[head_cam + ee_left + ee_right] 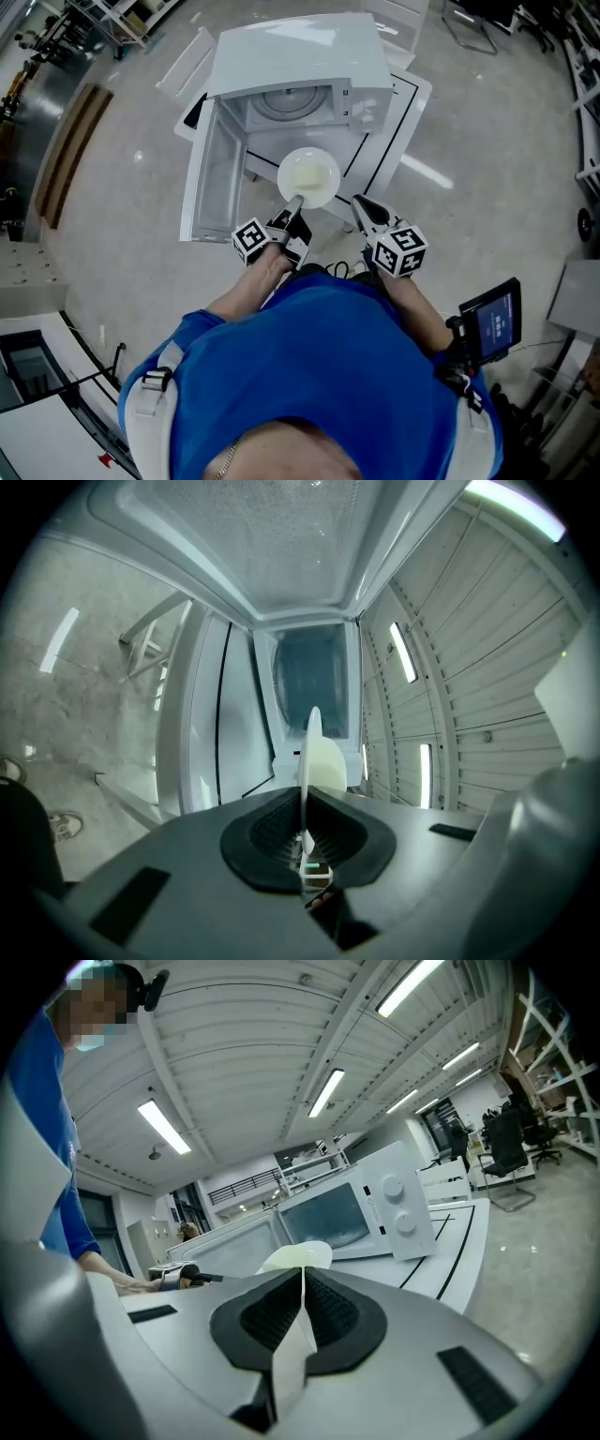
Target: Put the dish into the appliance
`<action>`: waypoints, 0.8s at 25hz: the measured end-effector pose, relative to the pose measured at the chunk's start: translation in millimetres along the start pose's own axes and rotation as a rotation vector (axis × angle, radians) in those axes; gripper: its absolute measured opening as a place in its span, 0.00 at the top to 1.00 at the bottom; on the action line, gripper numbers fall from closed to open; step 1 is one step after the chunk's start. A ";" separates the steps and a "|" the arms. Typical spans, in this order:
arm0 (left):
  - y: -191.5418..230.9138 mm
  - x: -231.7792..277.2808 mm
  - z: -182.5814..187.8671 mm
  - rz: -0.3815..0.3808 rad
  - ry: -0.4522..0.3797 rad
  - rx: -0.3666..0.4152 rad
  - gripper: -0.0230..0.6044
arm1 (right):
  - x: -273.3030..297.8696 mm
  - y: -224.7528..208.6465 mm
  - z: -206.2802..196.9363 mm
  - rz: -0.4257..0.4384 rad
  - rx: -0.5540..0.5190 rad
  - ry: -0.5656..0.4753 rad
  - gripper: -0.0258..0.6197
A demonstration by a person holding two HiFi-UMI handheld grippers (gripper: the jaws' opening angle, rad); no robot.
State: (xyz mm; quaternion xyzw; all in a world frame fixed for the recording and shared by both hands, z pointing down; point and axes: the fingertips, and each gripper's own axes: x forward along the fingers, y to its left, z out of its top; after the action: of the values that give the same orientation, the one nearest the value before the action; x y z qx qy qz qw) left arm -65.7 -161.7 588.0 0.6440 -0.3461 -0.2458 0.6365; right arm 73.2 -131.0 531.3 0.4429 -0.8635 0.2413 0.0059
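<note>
A pale round dish [309,176] hangs level in front of the white microwave [300,66], just outside its open cavity [291,103]. My left gripper [293,208] is shut on the dish's near rim. In the left gripper view the dish [316,752] stands edge-on between the pads [272,832], with the cavity [309,682] straight beyond it. My right gripper [361,204] is to the right of the dish, shut and holding nothing. The right gripper view shows its closed jaws [302,1283], with the dish [298,1256] and the microwave [366,1208] behind them.
The microwave door [214,178] stands swung open on the left. The microwave rests on a white table [408,112] marked with black lines. A tablet [492,323] hangs at the person's right side. Grey floor surrounds the table.
</note>
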 end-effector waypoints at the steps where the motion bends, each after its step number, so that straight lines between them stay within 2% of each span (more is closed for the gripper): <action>1: -0.4 2.2 -0.2 0.003 -0.018 0.000 0.94 | 0.4 -3.4 0.7 0.015 -0.002 0.006 0.96; 9: -5.6 16.9 7.9 0.010 -0.122 -0.004 0.94 | 7.8 -20.6 7.9 0.096 -0.007 0.036 0.96; 20: 2.5 50.7 65.2 0.029 -0.197 -0.030 0.94 | 51.3 -30.5 20.1 0.123 -0.016 0.073 0.96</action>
State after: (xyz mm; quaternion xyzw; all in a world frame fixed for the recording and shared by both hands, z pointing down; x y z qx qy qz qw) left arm -83.0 -242.4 592.2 0.6019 -0.4127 -0.3038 0.6124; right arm 69.5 -193.5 537.6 0.3798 -0.8902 0.2504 0.0261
